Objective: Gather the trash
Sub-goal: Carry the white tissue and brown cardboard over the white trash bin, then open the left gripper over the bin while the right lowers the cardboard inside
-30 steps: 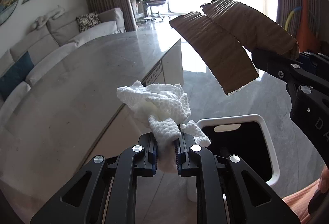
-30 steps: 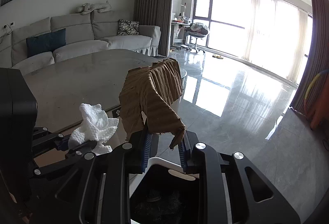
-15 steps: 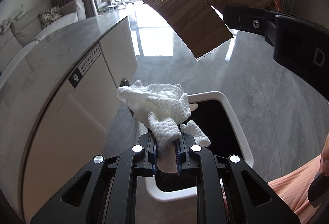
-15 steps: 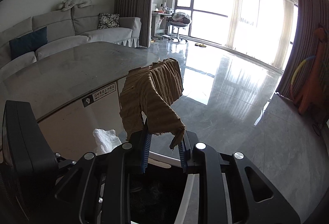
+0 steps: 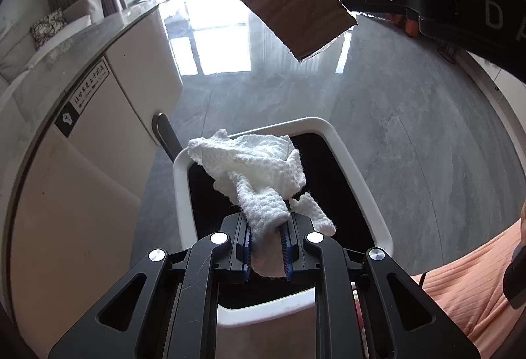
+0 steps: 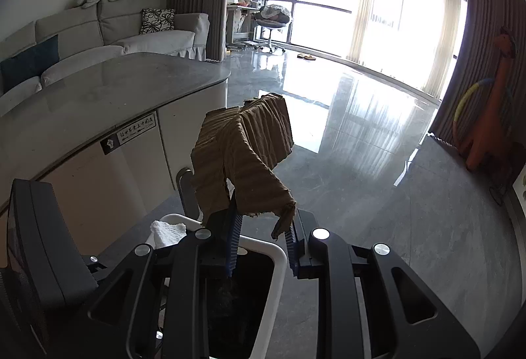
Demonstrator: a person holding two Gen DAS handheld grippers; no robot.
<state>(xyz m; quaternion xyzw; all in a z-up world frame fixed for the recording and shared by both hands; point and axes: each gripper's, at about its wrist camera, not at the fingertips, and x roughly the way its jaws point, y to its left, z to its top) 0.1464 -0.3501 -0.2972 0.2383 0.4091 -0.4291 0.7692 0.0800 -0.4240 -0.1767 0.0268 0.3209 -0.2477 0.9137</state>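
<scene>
Now we have moved over the bin [image 5: 361,181], our left gripper [image 5: 266,247] pinching a crumpled white tissue [image 5: 256,168], our right gripper [image 6: 263,243] pinching torn brown cardboard [image 6: 243,155].

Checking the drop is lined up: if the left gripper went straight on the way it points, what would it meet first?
Probably the open mouth of the trash bin; the left gripper holds the paper towel above it.

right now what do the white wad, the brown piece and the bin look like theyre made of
White wad: likely paper towel, matte, with a dimpled embossed texture and soft crumpled folds. Brown piece: corrugated cardboard, matte, showing fine ribbing and ragged torn edges. Bin: probably plastic, a smooth white rim with rounded moulded corners; its dark inside may be a liner, hard to tell.
</scene>
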